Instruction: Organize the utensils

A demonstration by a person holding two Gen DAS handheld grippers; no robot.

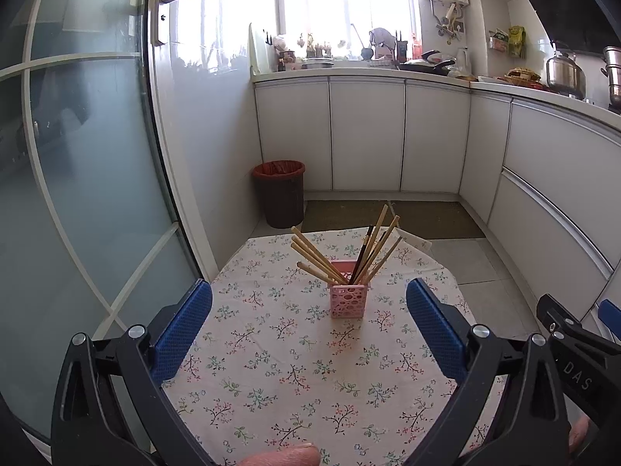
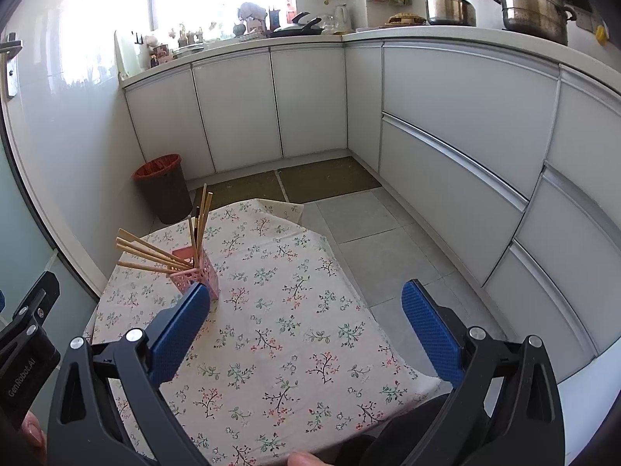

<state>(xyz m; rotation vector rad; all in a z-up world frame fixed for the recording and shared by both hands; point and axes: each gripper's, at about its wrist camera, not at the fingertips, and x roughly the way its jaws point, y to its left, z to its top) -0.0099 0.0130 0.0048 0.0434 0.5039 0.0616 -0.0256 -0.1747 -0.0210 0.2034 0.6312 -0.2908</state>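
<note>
A small pink perforated holder [image 1: 347, 301] stands upright on the floral tablecloth [image 1: 295, 369], with several wooden chopsticks [image 1: 318, 258] and one dark one fanning out of its top. My left gripper [image 1: 309, 305] is open, its blue fingers [image 1: 182, 334] spread wide on the near side of the holder, nothing between them. In the right wrist view the holder [image 2: 202, 275] with chopsticks [image 2: 151, 252] sits at the table's far left, just past the left finger. My right gripper [image 2: 306, 305] is open and empty above the cloth [image 2: 295, 330].
A brown waste bin [image 1: 280, 193] with a red liner stands on the floor beyond the table. White cabinets [image 2: 446, 124] run along the back and right. A frosted glass door [image 1: 77, 174] is at the left. The grey tiled floor [image 2: 372, 233] lies right of the table.
</note>
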